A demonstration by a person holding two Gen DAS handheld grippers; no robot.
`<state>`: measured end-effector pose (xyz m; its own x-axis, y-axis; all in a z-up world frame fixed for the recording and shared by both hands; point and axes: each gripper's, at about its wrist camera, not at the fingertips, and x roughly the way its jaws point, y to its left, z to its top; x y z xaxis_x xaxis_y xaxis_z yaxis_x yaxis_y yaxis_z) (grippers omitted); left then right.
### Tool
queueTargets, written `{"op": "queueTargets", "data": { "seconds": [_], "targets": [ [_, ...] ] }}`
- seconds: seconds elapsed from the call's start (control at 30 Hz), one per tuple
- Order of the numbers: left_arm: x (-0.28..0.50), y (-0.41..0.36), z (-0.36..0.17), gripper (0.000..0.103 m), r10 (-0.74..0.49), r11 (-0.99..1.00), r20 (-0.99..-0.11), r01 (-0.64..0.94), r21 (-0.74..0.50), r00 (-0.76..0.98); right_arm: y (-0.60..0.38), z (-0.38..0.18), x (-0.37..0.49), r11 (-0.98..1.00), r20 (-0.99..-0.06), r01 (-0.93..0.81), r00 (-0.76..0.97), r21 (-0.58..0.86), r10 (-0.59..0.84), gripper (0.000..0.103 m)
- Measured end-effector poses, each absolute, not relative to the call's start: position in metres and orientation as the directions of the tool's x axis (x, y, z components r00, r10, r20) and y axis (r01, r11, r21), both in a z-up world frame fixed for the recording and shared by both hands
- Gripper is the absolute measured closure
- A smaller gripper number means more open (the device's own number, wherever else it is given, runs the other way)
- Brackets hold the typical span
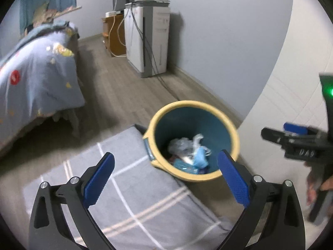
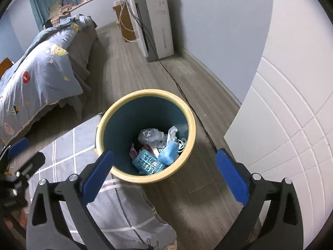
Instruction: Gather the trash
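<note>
the waste bin [image 2: 145, 135] on the floor beside the grey checked bedding [image 1: 124, 187] already holds wrappers and a blue face mask [image 2: 169, 150]. left gripper [image 1: 166, 175] and right gripper [image 2: 164, 173] hover above, jaws spread wide, empty; no stray trash shows, so collecting looks nearly done.

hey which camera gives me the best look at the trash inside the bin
The right wrist view: it looks almost straight down into the bin, showing the trash clearly. The left wrist view sees the trash obliquely and blurred.
</note>
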<state>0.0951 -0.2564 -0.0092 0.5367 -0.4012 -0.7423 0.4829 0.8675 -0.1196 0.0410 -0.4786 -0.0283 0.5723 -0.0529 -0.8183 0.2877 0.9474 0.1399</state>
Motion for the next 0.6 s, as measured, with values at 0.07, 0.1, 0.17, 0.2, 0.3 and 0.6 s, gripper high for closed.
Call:
{"op": "queueTargets", "data": {
  "seconds": [0.07,0.1,0.17,0.2,0.3,0.6],
  "targets": [
    [0.091,-0.252,-0.005,0.005,-0.407,0.874,-0.748,0.461,-0.152,0.525,-0.477,-0.021,0.034,0.947,-0.809,0.289,0.585,0.142,-0.057,0.006],
    [0.088,-0.250,-0.003,0.005,-0.401,0.878,-0.749,0.456,-0.148,0.528,-0.476,-0.017,0.030,0.947,-0.804,0.289,0.592,0.140,-0.062,0.006],
    [0.079,-0.248,0.004,0.005,-0.400,0.877,-0.738,0.460,-0.137,0.544,-0.471,-0.010,0.024,0.951,-0.791,0.283,0.607,0.126,-0.076,0.006],
    [0.074,-0.247,0.008,0.005,-0.406,0.875,-0.731,0.465,-0.137,0.548,-0.469,-0.007,0.022,0.953,-0.784,0.279,0.615,0.117,-0.084,0.006],
    [0.067,-0.246,0.013,0.005,-0.386,0.878,-0.726,0.469,-0.099,0.569,-0.462,-0.001,0.018,0.957,-0.775,0.279,0.620,0.074,-0.121,0.006],
    [0.073,-0.232,0.006,0.005,-0.302,0.900,-0.729,0.436,-0.005,0.614,-0.443,0.011,0.015,0.969,-0.737,0.247,0.660,0.027,-0.148,0.006]
  ]
}}
